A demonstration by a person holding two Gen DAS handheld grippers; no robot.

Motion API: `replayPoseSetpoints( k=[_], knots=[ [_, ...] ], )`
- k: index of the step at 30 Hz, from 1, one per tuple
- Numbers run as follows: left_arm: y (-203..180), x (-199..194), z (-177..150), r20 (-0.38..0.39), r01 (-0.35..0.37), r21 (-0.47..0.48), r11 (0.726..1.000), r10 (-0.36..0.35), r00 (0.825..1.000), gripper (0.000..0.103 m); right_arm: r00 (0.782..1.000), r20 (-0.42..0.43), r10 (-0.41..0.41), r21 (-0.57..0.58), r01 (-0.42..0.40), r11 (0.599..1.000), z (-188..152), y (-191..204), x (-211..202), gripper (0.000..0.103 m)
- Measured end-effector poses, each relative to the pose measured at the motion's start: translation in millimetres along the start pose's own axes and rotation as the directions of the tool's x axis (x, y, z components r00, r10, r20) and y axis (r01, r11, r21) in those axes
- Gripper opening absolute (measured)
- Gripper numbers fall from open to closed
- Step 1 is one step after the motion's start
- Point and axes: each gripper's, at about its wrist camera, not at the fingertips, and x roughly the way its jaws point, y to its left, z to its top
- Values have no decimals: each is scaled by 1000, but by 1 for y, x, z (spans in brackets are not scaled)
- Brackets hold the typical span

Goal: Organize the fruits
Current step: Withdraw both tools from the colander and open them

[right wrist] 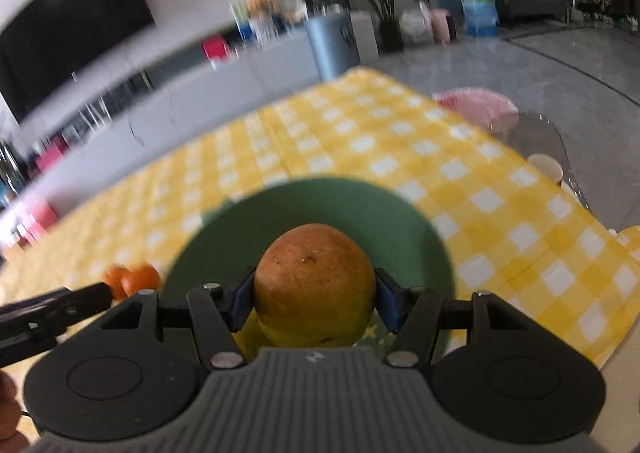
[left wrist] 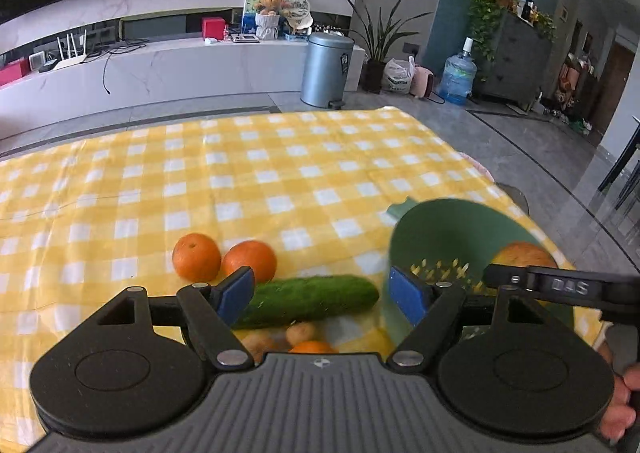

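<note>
Green plastic colander bowl fills the middle of the right wrist view, and the right gripper hangs over it, clenched on a round russet-orange fruit. Lowering the fruit near the slotted floor before letting go would, I think, spare it a bounce. The left gripper gapes empty in the lower centre of its view, above a dark green cucumber; two small oranges lie just beyond it.
</note>
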Motion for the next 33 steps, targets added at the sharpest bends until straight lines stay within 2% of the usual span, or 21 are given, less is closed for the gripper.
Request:
replayPoseSetpoints(
  k=[3,7,10,14,16,18,20,23,27,30,33],
  knots=[
    [10,-3,-5,11,-8,-3,1000,9,1000,90,997,-59,-50,22,51,998,-4,2,17,59],
    [23,2,-6,-7,0,-55,998,-1,1000,90,988,-65,-137,-3,137,991,-4,10,26,59],
    [31,3,-7,-14,8,-75,997,-9,1000,90,974,-95,-206,-50,202,978,-4,16,35,59],
    [41,5,-9,-23,-8,-108,994,6,1000,90,955,-124,-270,-111,257,960,-5,25,42,59],
    [47,8,-8,-52,-17,-136,991,10,999,90,951,-123,-285,-124,271,955,-5,25,43,59],
    [55,13,-8,-91,-11,-174,985,-5,996,90,952,-115,-284,-116,271,955,-3,26,44,59],
    [61,12,-9,-91,3,-202,979,-22,996,90,953,-111,-282,-126,268,955,-3,28,44,59],
    [62,8,-9,-75,-16,-195,981,1,997,90,953,-114,-280,-144,263,954,-4,34,47,58],
    [66,11,-10,-93,-20,-216,976,0,996,90,963,-105,-247,-104,236,966,-3,30,42,60],
    [65,12,-11,-103,-35,-198,980,15,995,90,975,-46,-217,-37,216,976,-1,23,28,62],
    [63,11,-12,-100,-26,-181,983,8,995,90,991,73,-111,100,103,990,0,4,0,68]
  ],
)
